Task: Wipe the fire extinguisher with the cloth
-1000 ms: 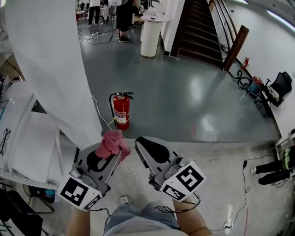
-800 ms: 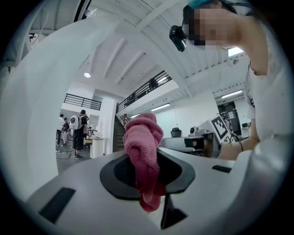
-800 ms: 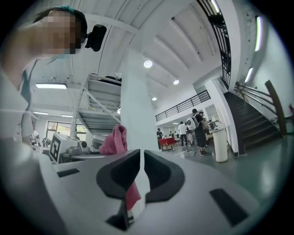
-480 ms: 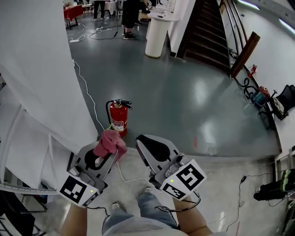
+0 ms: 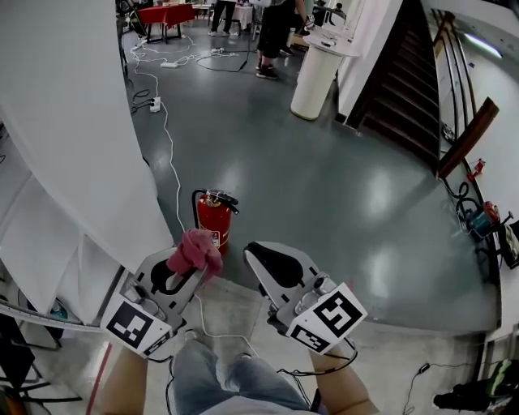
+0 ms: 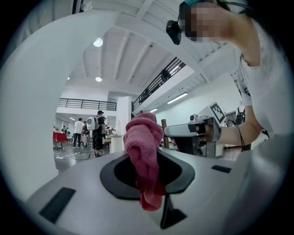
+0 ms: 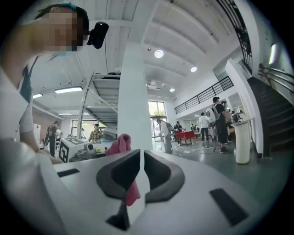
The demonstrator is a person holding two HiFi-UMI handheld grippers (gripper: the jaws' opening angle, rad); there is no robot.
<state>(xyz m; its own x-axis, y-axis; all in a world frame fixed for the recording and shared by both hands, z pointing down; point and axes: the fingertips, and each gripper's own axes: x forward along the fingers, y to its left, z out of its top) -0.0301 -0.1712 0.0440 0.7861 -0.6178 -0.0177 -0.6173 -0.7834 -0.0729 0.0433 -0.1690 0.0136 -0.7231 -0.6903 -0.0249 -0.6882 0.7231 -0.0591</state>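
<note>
A red fire extinguisher (image 5: 213, 220) with a black handle and hose stands upright on the grey floor, beside a white wall. My left gripper (image 5: 198, 261) is shut on a bunched pink cloth (image 5: 194, 250), which sits just below the extinguisher's base in the head view. In the left gripper view the cloth (image 6: 144, 156) hangs out between the jaws of the left gripper (image 6: 148, 161). My right gripper (image 5: 254, 254) is held beside the left one, jaws shut with nothing between them. In the right gripper view, behind the right gripper (image 7: 141, 158), the pink cloth (image 7: 118, 143) shows at the left.
A big white wall (image 5: 73, 121) fills the left side. A white cable (image 5: 168, 146) runs along the floor to the extinguisher. A white round stand (image 5: 313, 74), a dark staircase (image 5: 401, 89), a red table (image 5: 166, 14) and standing people lie farther back.
The view has moved forward across the floor, so the extinguisher now lies closer to the cloth. Both grippers keep the same pose, with the cloth still held in the left one.
</note>
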